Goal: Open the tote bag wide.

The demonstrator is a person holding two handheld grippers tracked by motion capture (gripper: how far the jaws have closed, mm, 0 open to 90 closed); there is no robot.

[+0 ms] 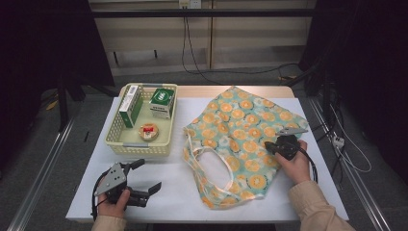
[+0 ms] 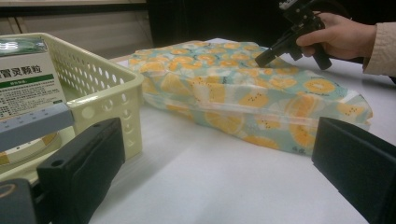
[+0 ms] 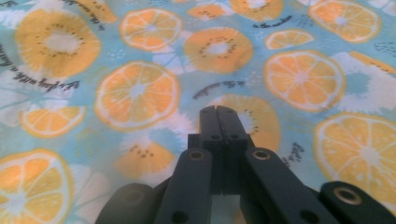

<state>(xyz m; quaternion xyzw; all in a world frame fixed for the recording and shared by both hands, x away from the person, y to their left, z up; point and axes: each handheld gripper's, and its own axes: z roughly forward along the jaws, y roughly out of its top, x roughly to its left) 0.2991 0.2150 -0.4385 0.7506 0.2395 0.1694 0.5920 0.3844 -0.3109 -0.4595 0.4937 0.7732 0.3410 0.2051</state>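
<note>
A cloth bag [image 1: 240,139] printed with orange slices on light blue lies flat on the white table, its white handles [image 1: 211,163] and opening toward the near side. My right gripper [image 1: 267,145] is shut, jaws pressed together, with its tip over the bag's right part; no cloth shows between the jaws. In the right gripper view the closed tip [image 3: 218,112] points at the fabric [image 3: 135,93]. My left gripper [image 1: 148,174] is open above bare table at the near left, facing the bag [image 2: 243,93], jaws wide apart [image 2: 219,172]. The left gripper view also shows the right gripper [image 2: 262,59] farther off.
A cream plastic basket [image 1: 137,148] stands left of the bag, holding a long green-and-white box [image 1: 130,106], a smaller green box [image 1: 162,102] and a round tin [image 1: 148,131]. Its corner [image 2: 107,79] is close to my left jaw. White table [image 1: 168,192] lies between basket and bag.
</note>
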